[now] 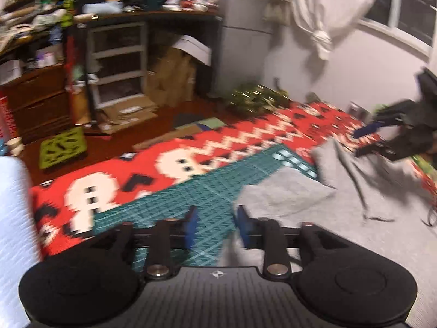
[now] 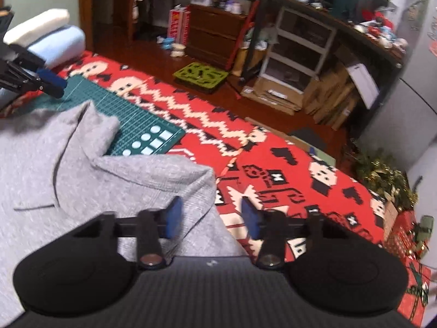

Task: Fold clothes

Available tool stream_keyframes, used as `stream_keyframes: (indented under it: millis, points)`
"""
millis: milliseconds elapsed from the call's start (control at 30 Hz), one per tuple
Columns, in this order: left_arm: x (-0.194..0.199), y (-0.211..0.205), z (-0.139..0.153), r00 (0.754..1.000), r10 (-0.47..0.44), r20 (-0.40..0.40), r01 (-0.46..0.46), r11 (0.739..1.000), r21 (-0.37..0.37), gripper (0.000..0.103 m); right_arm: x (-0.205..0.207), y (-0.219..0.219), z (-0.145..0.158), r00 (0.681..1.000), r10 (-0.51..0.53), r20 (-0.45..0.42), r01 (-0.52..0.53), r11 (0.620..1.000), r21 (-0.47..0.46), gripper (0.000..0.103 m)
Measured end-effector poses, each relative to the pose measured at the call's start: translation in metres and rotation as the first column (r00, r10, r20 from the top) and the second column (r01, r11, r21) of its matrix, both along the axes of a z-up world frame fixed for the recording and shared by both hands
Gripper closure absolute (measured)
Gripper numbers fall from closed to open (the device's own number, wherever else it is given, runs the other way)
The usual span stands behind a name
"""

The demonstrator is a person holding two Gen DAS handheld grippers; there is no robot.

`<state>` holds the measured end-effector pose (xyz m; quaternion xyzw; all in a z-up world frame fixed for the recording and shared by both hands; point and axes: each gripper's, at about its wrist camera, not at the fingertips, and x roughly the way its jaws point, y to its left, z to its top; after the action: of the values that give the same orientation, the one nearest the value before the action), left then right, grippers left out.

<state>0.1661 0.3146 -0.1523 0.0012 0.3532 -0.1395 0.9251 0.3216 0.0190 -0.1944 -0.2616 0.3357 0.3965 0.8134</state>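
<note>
A grey garment (image 1: 314, 218) (image 2: 82, 177) lies rumpled across a green cutting mat (image 1: 191, 191) (image 2: 131, 114) and a red patterned blanket (image 1: 245, 136) (image 2: 300, 177). My left gripper (image 1: 217, 224) hovers at the garment's near left edge, its blue pads apart, with mat and a strip of cloth edge showing between them. It also appears at the far left of the right wrist view (image 2: 52, 82). My right gripper (image 2: 211, 216) stands over the garment's right corner, with the cloth edge lying loose between the spread pads. In the left wrist view it shows blurred at the far right (image 1: 368, 142).
Rolled white and blue bedding (image 2: 54, 41) (image 1: 13, 218) lies beside the mat. Beyond the blanket are a wooden floor with a green tray (image 1: 62, 147) (image 2: 200, 75), cardboard, plastic drawers (image 2: 297, 52) and a cluttered desk. A green garland (image 1: 256, 98) (image 2: 382, 175) sits at the blanket's far end.
</note>
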Motion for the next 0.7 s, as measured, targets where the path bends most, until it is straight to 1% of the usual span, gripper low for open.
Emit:
stream_keyframes:
  millis: [67, 133, 200, 300, 333, 367, 400, 433, 467, 533, 600, 667, 700]
  points:
    - [0.006, -0.008, -0.005, 0.998, -0.054, -0.02, 0.054, 0.998, 0.019, 0.065, 0.005, 0.002, -0.004, 1.0, 0.014, -0.011, -0.014, 1.0, 0.003, 0.063]
    - [0.01, -0.014, -0.011, 0.995, -0.086, -0.048, 0.088, 0.996, 0.034, 0.065, 0.012, 0.004, -0.007, 0.999, 0.024, -0.031, -0.023, 1.0, 0.015, 0.062]
    - [0.015, -0.015, -0.018, 0.992, -0.1, -0.083, 0.102, 0.994, 0.027, 0.065, 0.02, 0.006, -0.012, 0.997, 0.031, -0.066, -0.03, 0.999, 0.016, 0.061]
    - [0.015, -0.018, -0.018, 0.991, -0.103, -0.084, 0.105, 0.994, 0.024, 0.066, 0.029, 0.008, -0.017, 0.992, 0.038, -0.117, -0.035, 0.999, 0.031, 0.062]
    - [0.014, -0.019, -0.017, 0.991, -0.104, -0.086, 0.106, 0.994, 0.029, 0.068, 0.03, 0.008, -0.018, 0.99, 0.037, -0.134, -0.032, 0.999, 0.041, 0.064]
    - [0.013, -0.02, -0.017, 0.991, -0.104, -0.089, 0.108, 0.994, 0.034, 0.078, 0.031, 0.006, -0.018, 0.988, 0.036, -0.153, -0.028, 0.998, 0.054, 0.077]
    - [0.011, -0.023, -0.016, 0.99, -0.104, -0.093, 0.107, 0.994, 0.037, 0.085, 0.03, 0.006, -0.018, 0.986, 0.039, -0.163, -0.029, 0.998, 0.064, 0.082]
    - [0.009, -0.025, -0.014, 0.99, -0.103, -0.097, 0.107, 0.994, 0.039, 0.094, 0.027, 0.006, -0.018, 0.987, 0.036, -0.155, -0.026, 0.998, 0.062, 0.083]
    - [0.007, -0.028, -0.013, 0.99, -0.101, -0.102, 0.106, 0.993, 0.042, 0.094, 0.023, 0.005, -0.018, 0.989, 0.032, -0.143, -0.024, 0.998, 0.057, 0.092]
    - [0.0, -0.033, -0.009, 0.991, -0.098, -0.094, 0.105, 0.991, 0.078, 0.095, 0.013, 0.001, -0.014, 0.991, 0.017, -0.13, -0.009, 0.998, 0.065, 0.093]
    - [-0.008, -0.032, -0.003, 0.994, -0.078, -0.08, 0.084, 0.993, 0.08, 0.096, 0.004, -0.006, -0.006, 0.992, -0.012, -0.125, 0.024, 0.995, 0.092, 0.094]
    - [-0.014, -0.025, 0.005, 0.996, -0.042, -0.075, 0.044, 0.999, 0.029, 0.096, -0.005, -0.016, 0.006, 0.99, -0.045, -0.136, 0.064, 0.989, 0.136, 0.094]
    - [-0.018, -0.021, 0.01, 0.997, -0.024, -0.074, 0.023, 1.0, -0.008, 0.096, -0.008, -0.022, 0.012, 0.987, -0.063, -0.15, 0.087, 0.983, 0.159, 0.095]
